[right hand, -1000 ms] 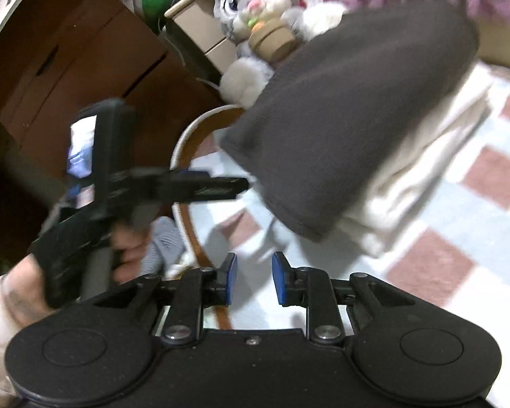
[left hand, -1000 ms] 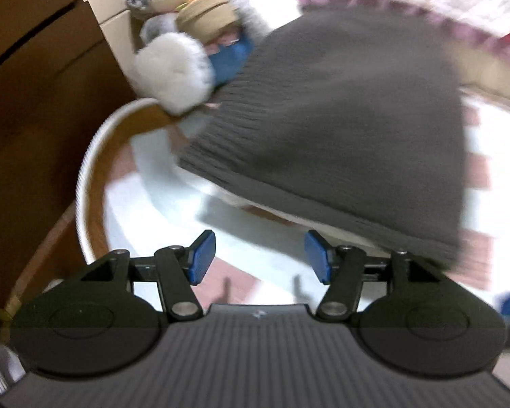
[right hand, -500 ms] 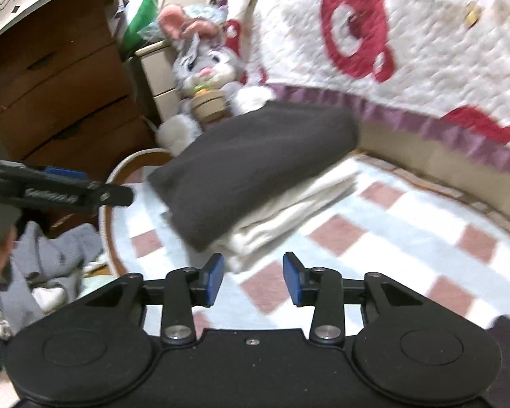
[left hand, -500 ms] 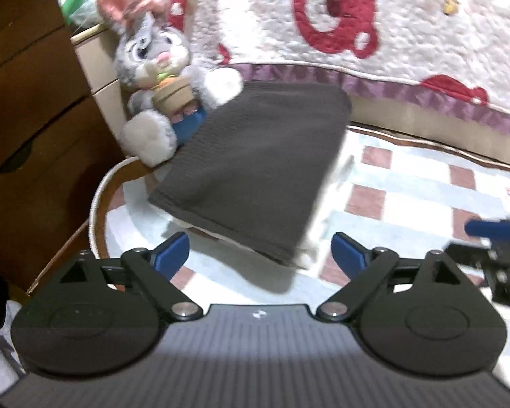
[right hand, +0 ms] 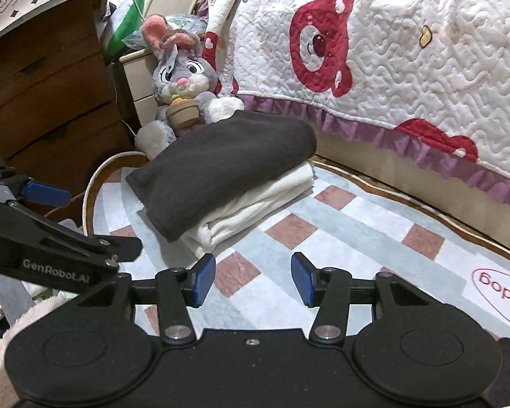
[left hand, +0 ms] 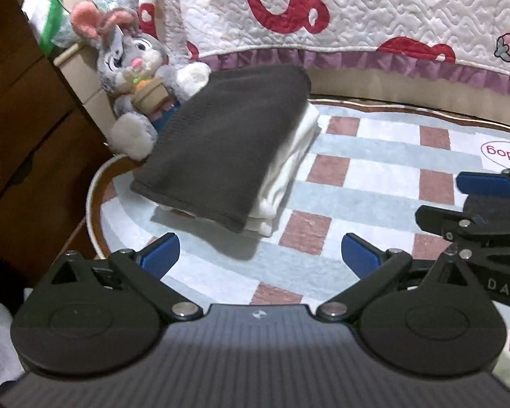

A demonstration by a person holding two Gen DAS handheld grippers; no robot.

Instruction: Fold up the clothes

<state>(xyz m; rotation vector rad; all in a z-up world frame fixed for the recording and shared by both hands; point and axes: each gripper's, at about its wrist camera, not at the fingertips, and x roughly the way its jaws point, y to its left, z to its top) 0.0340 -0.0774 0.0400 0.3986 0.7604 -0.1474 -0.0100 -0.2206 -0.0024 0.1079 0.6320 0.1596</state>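
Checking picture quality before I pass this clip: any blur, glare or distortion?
Left wrist view: sharp, strong fisheye bending at the rug edges, soft shadow under the dark sweater. Right wrist view: equally sharp, same bending, bedspread bright but not blown out.

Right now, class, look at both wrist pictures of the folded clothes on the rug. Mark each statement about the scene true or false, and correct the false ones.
1. The dark grey sweater lies on top of the folded white garment. True.
2. The left gripper is clamped on the sweater. False: its jaws are opening and nothing is between them.
3. The toy rabbit sits behind the stack, next to the wooden drawers. True.
4. The stack rests on the quilt with the red bears. False: it rests on the checked rug.
5. The right gripper holds the white garment. False: its jaws are opening, with only rug between them.
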